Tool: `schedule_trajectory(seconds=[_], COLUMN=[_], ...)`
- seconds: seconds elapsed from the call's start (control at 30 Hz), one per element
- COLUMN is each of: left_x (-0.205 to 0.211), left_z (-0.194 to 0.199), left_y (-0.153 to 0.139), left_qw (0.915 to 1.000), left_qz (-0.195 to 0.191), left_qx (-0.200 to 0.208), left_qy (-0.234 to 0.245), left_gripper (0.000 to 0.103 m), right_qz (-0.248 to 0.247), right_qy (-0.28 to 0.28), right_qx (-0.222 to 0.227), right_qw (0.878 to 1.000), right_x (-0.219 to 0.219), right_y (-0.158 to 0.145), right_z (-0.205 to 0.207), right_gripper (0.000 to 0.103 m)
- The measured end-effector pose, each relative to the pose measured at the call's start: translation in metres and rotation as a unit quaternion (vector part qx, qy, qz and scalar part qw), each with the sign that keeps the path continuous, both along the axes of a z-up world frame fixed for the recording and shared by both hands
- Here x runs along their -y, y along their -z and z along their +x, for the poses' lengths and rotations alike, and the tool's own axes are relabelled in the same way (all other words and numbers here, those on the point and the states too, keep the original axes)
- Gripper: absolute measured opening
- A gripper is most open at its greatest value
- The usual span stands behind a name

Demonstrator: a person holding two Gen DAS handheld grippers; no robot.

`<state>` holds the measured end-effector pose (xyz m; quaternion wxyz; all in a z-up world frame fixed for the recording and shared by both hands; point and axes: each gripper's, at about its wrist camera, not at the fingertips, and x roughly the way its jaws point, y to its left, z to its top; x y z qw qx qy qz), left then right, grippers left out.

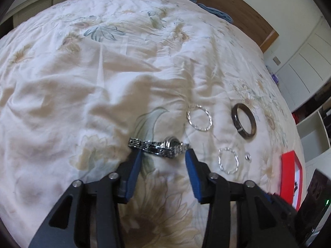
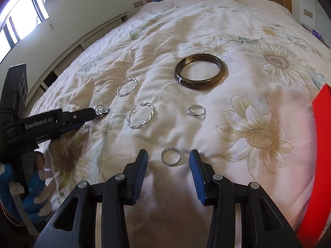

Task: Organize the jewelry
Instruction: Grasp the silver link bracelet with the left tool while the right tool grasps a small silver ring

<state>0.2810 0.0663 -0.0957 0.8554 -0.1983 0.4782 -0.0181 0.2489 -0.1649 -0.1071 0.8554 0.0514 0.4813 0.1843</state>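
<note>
Two tongs are working the floral bedspread (image 2: 186, 31) at once: we are lining the left gripper (image 1: 163, 155) up on the silver watch (image 1: 159, 146), its jaws standing wide with the tips just at the band's ends, gripping nothing. We are holding the right gripper (image 2: 168, 159) open around the plain ring (image 2: 170, 156), untouched, with the red box (image 2: 322, 144) at three o'clock; next, we judge, both must close gently.

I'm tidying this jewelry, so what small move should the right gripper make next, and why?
Probably ease the right gripper down and close on the plain silver ring: it lies flat on the bedspread between the open blue fingers, untouched.
</note>
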Motion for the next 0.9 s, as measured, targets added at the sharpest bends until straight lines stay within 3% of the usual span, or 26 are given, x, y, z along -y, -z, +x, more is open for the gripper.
schedule_trajectory(seconds=[0.1,0.3,0.4,0.53,0.63,0.9], left_x=[0.004,0.019,0.024,0.023,0.026,0.025], left_z=[0.010,0.025,0.021,0.015,0.010,-0.010], left_y=[0.003,0.014,0.015,0.014,0.011,-0.001], left_qw=[0.9999,0.9981,0.9954,0.9943,0.9928,0.9933], left_qz=[0.004,0.060,0.094,0.104,0.115,0.108], left_qx=[0.000,0.006,0.015,0.023,0.027,0.030], left_qy=[-0.010,-0.012,-0.004,0.004,0.018,0.032], left_gripper=[0.047,0.045,0.034,0.022,0.020,0.020], right_qz=[0.002,0.005,0.004,0.004,0.004,0.003], right_qy=[-0.002,-0.004,-0.004,-0.001,0.003,0.001], right_qx=[0.000,0.002,0.004,0.004,0.004,0.010], right_qw=[1.000,1.000,1.000,1.000,1.000,1.000], right_x=[0.000,-0.002,-0.002,0.000,0.003,0.006], right_y=[0.003,0.005,0.007,0.011,0.012,0.005], right_z=[0.001,0.005,0.006,0.007,0.007,-0.002], right_gripper=[0.042,0.042,0.040,0.032,0.021,0.021])
